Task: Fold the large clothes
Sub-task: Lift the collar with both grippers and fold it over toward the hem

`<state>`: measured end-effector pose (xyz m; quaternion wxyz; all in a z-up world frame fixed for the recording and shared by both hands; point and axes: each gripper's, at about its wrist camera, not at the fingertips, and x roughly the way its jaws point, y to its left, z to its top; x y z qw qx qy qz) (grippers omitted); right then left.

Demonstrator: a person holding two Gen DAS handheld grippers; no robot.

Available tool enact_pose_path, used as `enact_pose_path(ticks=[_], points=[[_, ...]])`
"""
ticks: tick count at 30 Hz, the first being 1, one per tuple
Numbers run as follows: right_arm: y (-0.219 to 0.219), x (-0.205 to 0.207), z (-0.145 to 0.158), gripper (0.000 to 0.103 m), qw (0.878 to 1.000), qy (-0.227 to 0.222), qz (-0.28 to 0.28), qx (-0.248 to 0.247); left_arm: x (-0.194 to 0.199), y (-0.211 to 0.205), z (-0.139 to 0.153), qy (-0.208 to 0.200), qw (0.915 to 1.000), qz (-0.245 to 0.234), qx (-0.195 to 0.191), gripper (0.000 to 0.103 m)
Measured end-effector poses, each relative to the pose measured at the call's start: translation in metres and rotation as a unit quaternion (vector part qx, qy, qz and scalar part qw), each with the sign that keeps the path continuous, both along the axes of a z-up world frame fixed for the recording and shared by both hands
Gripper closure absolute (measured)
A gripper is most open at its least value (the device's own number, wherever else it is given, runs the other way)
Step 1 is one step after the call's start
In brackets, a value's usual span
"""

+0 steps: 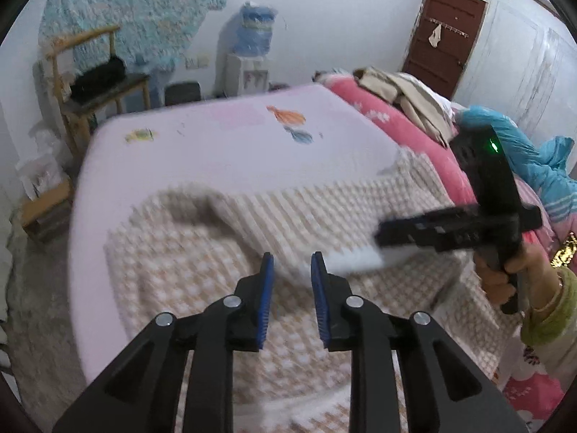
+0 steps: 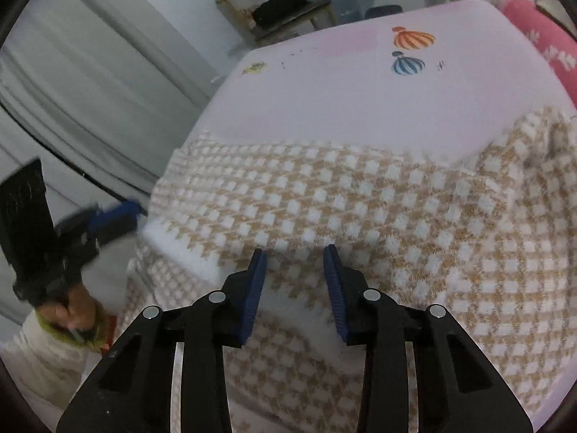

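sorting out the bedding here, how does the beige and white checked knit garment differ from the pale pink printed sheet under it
The beige and white checked knit garment is thick and textured; the pale pink printed sheet looks thin and smooth. The garment lies rumpled with a layer folded over; the sheet lies flat. The garment carries an all-over check; the sheet is mostly plain, with small balloon prints. Both rest on the same bed.

Tan-and-white checked garment (image 2: 360, 209) on a pale pink bed sheet (image 2: 342, 108).
The sheet carries an orange striped balloon print (image 2: 414, 39) and a blue striped one (image 2: 408, 65). Black grippers have blue fingers (image 2: 254, 288). A bright pink flowered quilt (image 1: 378, 115) lies beside.
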<state>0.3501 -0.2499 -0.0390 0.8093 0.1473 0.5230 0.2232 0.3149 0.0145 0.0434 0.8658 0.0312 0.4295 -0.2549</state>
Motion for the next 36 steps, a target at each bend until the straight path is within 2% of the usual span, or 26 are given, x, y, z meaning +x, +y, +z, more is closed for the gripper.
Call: enact_pose_path(ticks=[3, 5, 7, 10, 12, 13, 16, 18, 20, 22, 24, 26, 27, 29, 30, 33, 36], points=[[-0.011, -0.012, 0.014, 0.069, 1.0, -0.014, -0.002, 0.016, 0.018, -0.001, 0.013, -0.011, 0.9996, 0.01, -0.023, 0.082], [-0.022, -0.017, 0.031, 0.069, 0.999, -0.04, -0.021, 0.008, 0.033, -0.006, 0.015, -0.008, 0.9993, 0.008, -0.035, 0.082], [-0.039, -0.006, 0.039, 0.069, 0.997, -0.047, -0.056, -0.007, 0.057, -0.016, 0.008, 0.009, 0.9992, 0.009, -0.037, 0.082], [-0.05, 0.012, 0.029, 0.069, 0.995, -0.041, -0.09, -0.031, 0.088, -0.022, -0.015, 0.043, 0.9983, 0.029, -0.027, 0.082], [-0.053, 0.02, 0.013, 0.073, 0.993, -0.025, -0.101, -0.049, 0.105, -0.022, -0.039, 0.072, 0.9957, 0.058, 0.009, 0.082], [-0.053, 0.024, 0.002, 0.077, 0.993, -0.014, -0.101, -0.055, 0.113, -0.017, -0.057, 0.099, 0.9925, 0.069, 0.017, 0.081], [-0.05, 0.026, -0.004, 0.078, 0.993, -0.013, -0.094, -0.077, 0.117, -0.001, -0.067, 0.121, 0.9887, 0.083, -0.029, 0.079], [-0.046, 0.03, 0.002, 0.078, 0.991, -0.008, -0.097, -0.09, 0.115, 0.001, -0.062, 0.116, 0.989, 0.088, -0.029, 0.08], [-0.034, 0.029, 0.016, 0.076, 0.99, -0.021, -0.091, -0.103, 0.105, -0.001, -0.046, 0.076, 0.9935, 0.084, -0.012, 0.081], [-0.014, 0.029, 0.031, 0.076, 0.993, -0.043, -0.064, -0.087, 0.095, -0.007, -0.03, 0.039, 0.9979, 0.044, -0.027, 0.082], [0.009, 0.026, 0.037, 0.076, 0.994, -0.056, -0.031, -0.09, 0.083, -0.022, -0.02, 0.016, 0.9996, 0.0, -0.024, 0.082], [0.027, 0.029, 0.031, 0.076, 0.993, -0.054, -0.007, -0.107, 0.076, -0.041, -0.023, 0.019, 0.999, -0.039, -0.006, 0.082], [0.037, 0.033, 0.022, 0.076, 0.991, -0.047, 0.0, -0.123, 0.075, -0.052, -0.032, 0.03, 0.9982, -0.049, 0.019, 0.082], [0.041, 0.037, 0.007, 0.076, 0.99, -0.034, 0.006, -0.139, 0.076, -0.064, -0.056, 0.055, 0.9942, -0.044, 0.081, 0.082], [0.039, 0.037, 0.003, 0.076, 0.99, -0.037, 0.006, -0.133, 0.075, -0.064, -0.065, 0.058, 0.9937, -0.041, 0.087, 0.082], [0.031, 0.035, 0.01, 0.077, 0.993, -0.019, -0.01, -0.118, 0.069, -0.061, -0.06, 0.036, 0.9953, -0.038, 0.081, 0.082], [0.035, 0.005, 0.029, 0.074, 0.992, -0.048, 0.018, -0.116, 0.049, -0.056, -0.045, 0.025, 0.9962, -0.065, 0.052, 0.082]])
